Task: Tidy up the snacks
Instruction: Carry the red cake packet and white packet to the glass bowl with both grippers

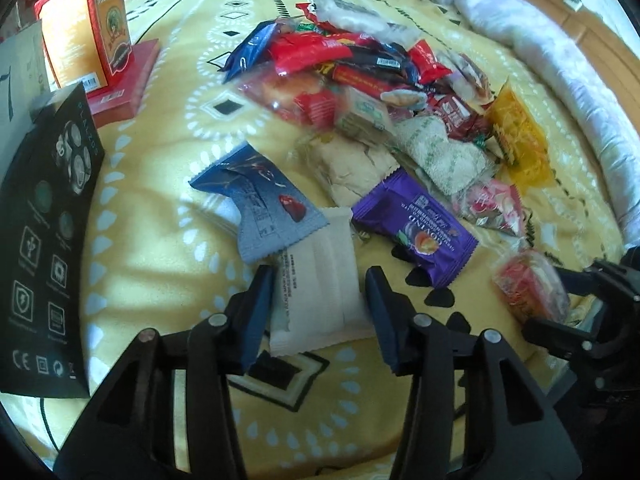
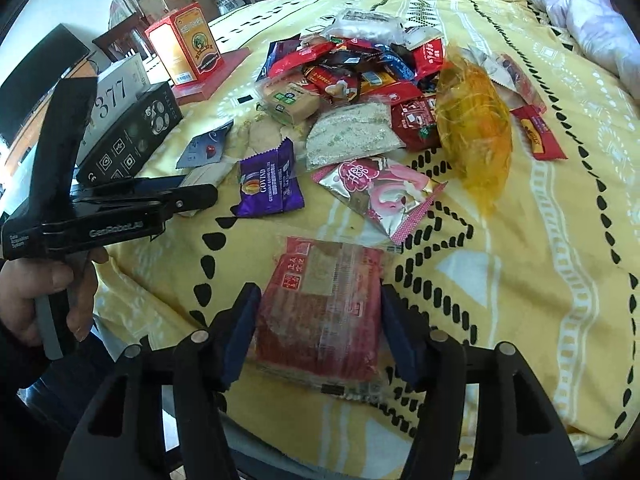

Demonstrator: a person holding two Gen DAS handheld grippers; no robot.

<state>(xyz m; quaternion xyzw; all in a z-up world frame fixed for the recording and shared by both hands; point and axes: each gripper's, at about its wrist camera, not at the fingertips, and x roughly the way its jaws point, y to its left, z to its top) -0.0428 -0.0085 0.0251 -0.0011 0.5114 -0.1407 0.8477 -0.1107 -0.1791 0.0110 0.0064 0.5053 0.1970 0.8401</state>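
A white snack packet (image 1: 316,304) lies flat on the yellow blanket (image 1: 160,264), and my left gripper (image 1: 320,280) has both pads against its long sides. My right gripper (image 2: 320,294) is shut on a red clear-wrapped snack packet (image 2: 320,320) resting on the blanket. The left wrist view catches this red packet (image 1: 528,288) at its right edge, in the right gripper (image 1: 556,304). A heap of mixed snack packets (image 2: 360,72) sits farther back. Beside the white packet lie a purple packet (image 1: 416,228) and a blue-grey one (image 1: 260,204).
A black box (image 1: 44,240), a white box (image 2: 116,88) and an upright orange-red box (image 1: 92,28) line the left side. A pink packet (image 2: 380,196) and a yellow bag (image 2: 472,128) lie ahead. A rolled white quilt (image 1: 560,80) borders the right. A person's hand (image 2: 52,292) holds the left tool.
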